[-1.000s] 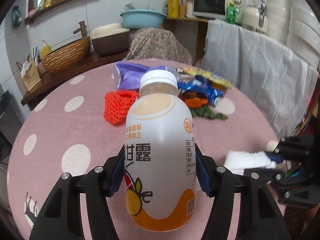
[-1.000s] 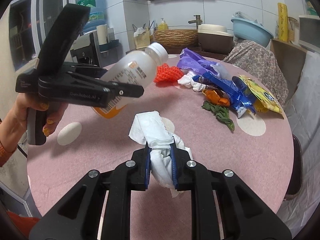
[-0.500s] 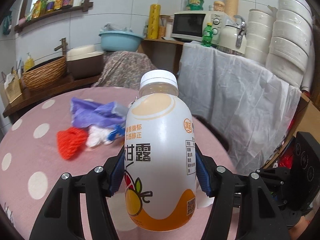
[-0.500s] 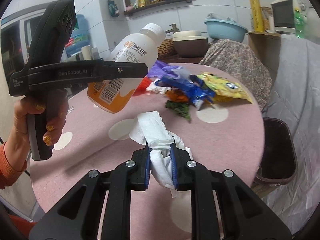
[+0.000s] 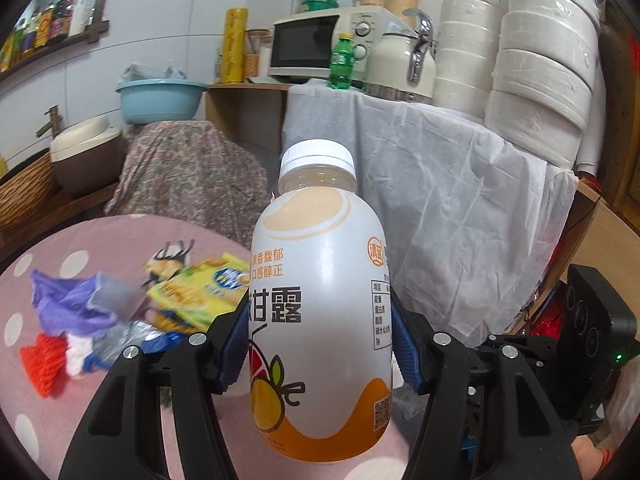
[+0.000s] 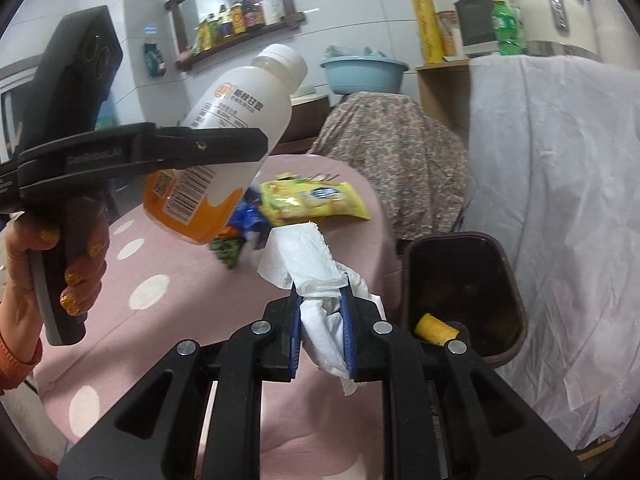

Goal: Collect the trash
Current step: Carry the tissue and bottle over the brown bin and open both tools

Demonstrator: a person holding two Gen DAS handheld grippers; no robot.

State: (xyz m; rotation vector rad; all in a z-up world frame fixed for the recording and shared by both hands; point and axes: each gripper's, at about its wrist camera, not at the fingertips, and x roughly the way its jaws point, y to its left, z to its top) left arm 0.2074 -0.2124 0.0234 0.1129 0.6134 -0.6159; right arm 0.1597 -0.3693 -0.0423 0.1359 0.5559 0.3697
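both your tools are loaded, up off the pink surface (image 6: 168, 264).

your left tool (image 5: 320, 350) grips the white and orange bottle (image 5: 320, 312) by its sides, held off the surface with the cap tilted up. your right tool (image 6: 322, 330) is clamped on a crumpled white tissue (image 6: 316, 280), at the surface's edge beside the dark bin (image 6: 460, 292), which stands below that edge and holds a yellow item (image 6: 434, 328). the yellow snack bag (image 6: 316, 200), purple wrapper (image 5: 80, 304) and red mesh (image 5: 42, 360) lie in a heap on the surface.
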